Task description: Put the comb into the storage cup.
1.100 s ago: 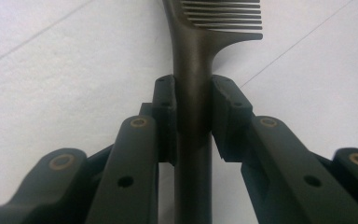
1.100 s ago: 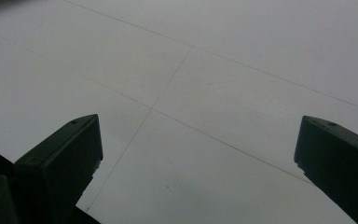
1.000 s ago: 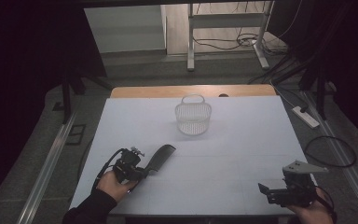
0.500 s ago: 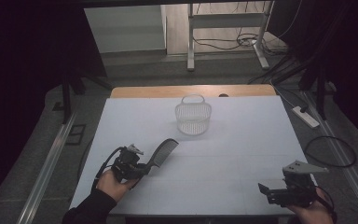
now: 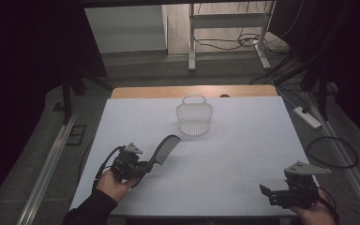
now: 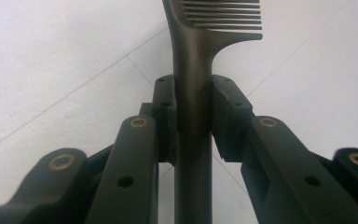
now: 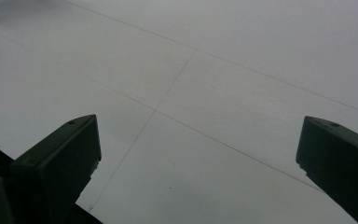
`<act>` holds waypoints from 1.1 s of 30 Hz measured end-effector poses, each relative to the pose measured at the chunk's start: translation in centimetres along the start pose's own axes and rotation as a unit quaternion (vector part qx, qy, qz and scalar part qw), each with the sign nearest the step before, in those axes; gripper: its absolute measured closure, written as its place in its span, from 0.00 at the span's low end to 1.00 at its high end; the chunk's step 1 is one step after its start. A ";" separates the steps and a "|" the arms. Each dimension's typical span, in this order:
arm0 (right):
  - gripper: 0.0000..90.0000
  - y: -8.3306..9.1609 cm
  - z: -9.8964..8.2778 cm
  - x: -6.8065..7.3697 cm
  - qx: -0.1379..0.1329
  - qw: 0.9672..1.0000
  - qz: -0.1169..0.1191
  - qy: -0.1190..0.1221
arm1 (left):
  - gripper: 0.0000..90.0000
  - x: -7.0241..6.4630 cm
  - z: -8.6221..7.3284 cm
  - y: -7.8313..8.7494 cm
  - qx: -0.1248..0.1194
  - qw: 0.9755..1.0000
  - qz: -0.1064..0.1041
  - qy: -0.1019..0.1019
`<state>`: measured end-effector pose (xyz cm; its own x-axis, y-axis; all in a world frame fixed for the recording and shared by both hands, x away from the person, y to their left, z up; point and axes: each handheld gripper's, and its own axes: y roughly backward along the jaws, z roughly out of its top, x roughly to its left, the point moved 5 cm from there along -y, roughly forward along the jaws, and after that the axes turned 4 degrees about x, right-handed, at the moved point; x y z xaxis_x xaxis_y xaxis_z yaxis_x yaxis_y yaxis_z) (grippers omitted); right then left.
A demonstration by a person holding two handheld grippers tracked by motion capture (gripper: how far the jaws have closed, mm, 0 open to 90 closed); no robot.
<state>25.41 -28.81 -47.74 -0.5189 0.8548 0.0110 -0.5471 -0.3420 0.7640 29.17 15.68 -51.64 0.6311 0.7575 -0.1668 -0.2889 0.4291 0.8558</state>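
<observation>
step: carrying comb (image 5: 165, 147) toward basket (image 5: 194, 119) | left gripper (image 5: 143, 167): clamped on comb handle, comb well short of basket, on its near-left | right gripper (image 5: 268, 194): wide open, empty, near-right of basket | next: likely lift comb over basket rim, then release

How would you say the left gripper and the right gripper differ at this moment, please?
The left gripper is shut on the dark comb by its handle; the right gripper stands wide open with nothing between its jaws. The left points toward the white basket; the right points leftward across the table. Both are hand-held near the table's near edge.
</observation>
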 end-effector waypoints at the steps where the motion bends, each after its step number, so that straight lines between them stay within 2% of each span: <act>1: 0.00 0.0 0.0 0.0 -0.001 1.000 0.001 0.000 | 0.80 0.0 0.0 0.1 -0.003 1.000 0.000 -0.001; 3: 0.00 0.1 0.0 0.0 -0.004 1.000 0.004 0.000 | 0.80 -0.2 0.2 0.3 -0.016 1.000 -0.004 -0.006; 9: 0.00 0.2 0.0 0.1 -0.011 1.000 0.010 0.002 | 0.80 -0.7 0.5 0.7 -0.032 0.999 -0.009 -0.021; 12: 0.00 0.3 0.1 0.1 -0.015 1.000 0.010 0.004 | 0.80 -1.2 0.8 1.0 -0.053 0.998 -0.011 -0.030; 20: 0.00 0.4 0.1 0.2 -0.022 1.000 0.019 0.007 | 0.80 -1.9 1.1 1.5 -0.072 0.996 -0.014 -0.043; 23: 0.00 0.5 0.2 0.2 -0.031 0.999 0.025 0.012 | 0.80 -2.3 1.3 1.6 -0.085 0.995 -0.023 -0.043; 33: 0.00 0.8 1.0 0.4 -0.062 0.997 0.034 0.019 | 0.80 -3.0 1.6 1.7 -0.098 0.993 -0.030 -0.052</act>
<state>25.40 -28.36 -46.43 -0.5817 0.8127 0.0335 -0.5852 -0.4467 0.6767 27.96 13.39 -48.86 0.7198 0.6766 -0.1551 -0.3754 0.5675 0.7328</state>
